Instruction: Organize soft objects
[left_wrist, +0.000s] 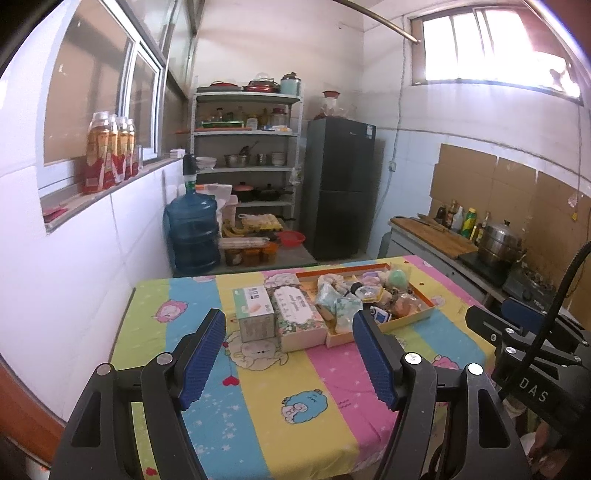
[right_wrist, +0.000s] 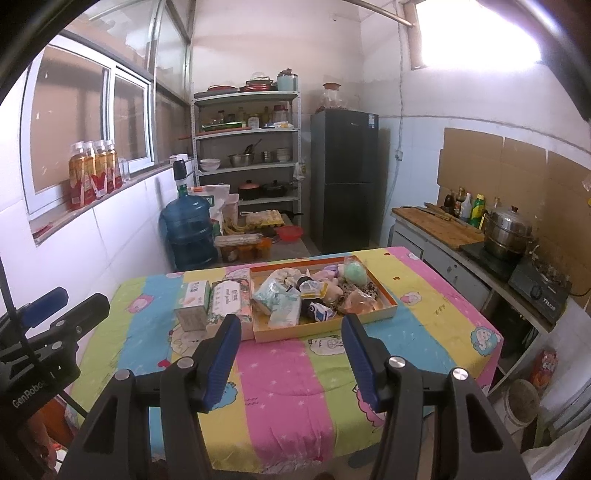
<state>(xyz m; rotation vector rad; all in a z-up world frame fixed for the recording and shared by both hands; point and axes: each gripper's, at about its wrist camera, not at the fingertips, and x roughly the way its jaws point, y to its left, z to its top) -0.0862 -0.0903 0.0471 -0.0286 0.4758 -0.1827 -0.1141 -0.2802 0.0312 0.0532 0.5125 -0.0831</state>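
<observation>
A shallow orange-rimmed tray (right_wrist: 384, 310) on the far part of the table holds several soft items: tissue packs (right_wrist: 280, 299), a green puff ball (right_wrist: 355, 272) and small plush pieces. In the left wrist view the same tray (left_wrist: 424, 314) lies right of centre. Left of it lie a floral tissue box (left_wrist: 299, 317) and a small green-white box (left_wrist: 255, 314). My left gripper (left_wrist: 290, 321) hangs open over the near table, nothing between its blue pads. My right gripper (right_wrist: 290, 325) is also open and empty, short of the tray.
The table wears a striped cartoon cloth (right_wrist: 288, 387). Behind it stand a blue water jug (right_wrist: 190, 229), a metal shelf (right_wrist: 247, 155) and a dark fridge (right_wrist: 345, 177). A counter with a steel pot (right_wrist: 508, 232) and stove runs along the right.
</observation>
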